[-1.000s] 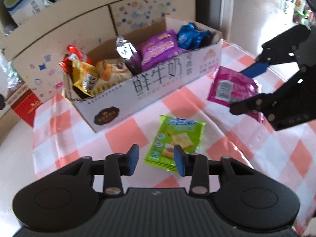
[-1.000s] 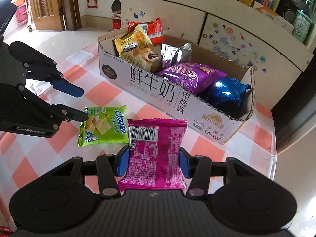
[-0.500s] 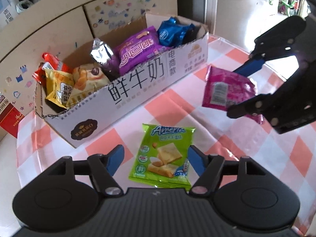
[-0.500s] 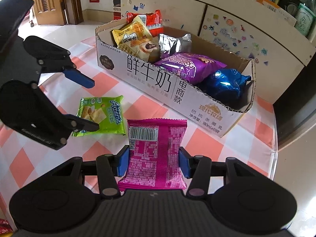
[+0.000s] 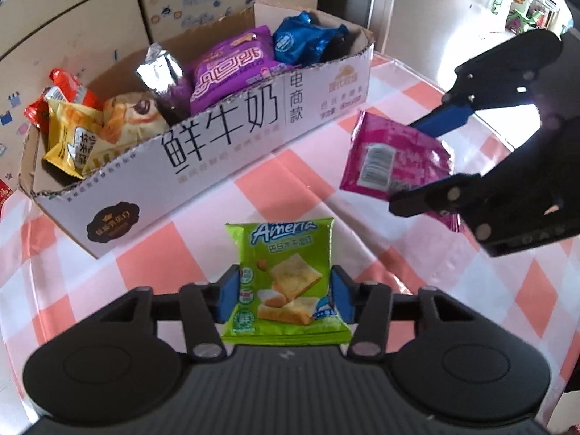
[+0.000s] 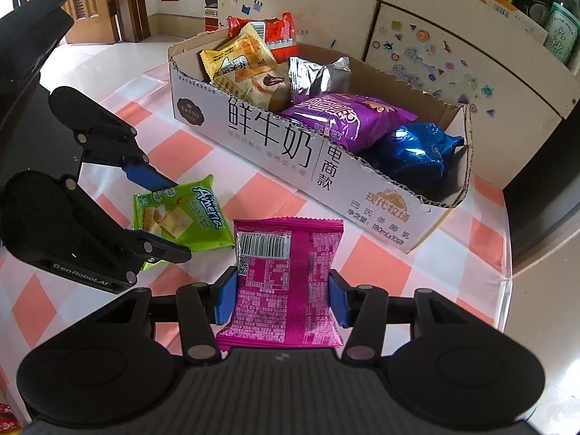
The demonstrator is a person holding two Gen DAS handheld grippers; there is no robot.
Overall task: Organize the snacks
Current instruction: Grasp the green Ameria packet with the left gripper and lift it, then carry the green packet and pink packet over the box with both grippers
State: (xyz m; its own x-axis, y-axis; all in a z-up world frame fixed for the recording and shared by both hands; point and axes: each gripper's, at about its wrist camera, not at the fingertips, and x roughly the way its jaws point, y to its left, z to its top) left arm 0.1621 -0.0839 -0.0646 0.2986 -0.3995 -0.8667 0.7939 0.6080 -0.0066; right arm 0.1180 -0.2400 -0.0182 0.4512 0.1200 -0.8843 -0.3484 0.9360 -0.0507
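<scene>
Gripping a snack in each hand, the person is mid-way through loading the cardboard box (image 6: 366, 195). The right hand-held gripper (image 6: 282, 299) is clamped on the pink packet (image 6: 286, 275), held clear of the desk (image 6: 380, 268) just in front of the box. The left hand-held gripper (image 5: 285, 299) has its blue pads against both sides of the green cracker packet (image 5: 284, 272); whether that packet has left the checked cloth I cannot tell. The box already holds yellow, silver, purple and blue packets. Next, I judge, each packet must be carried over the near wall and released into a free gap, perhaps the near left corner.
</scene>
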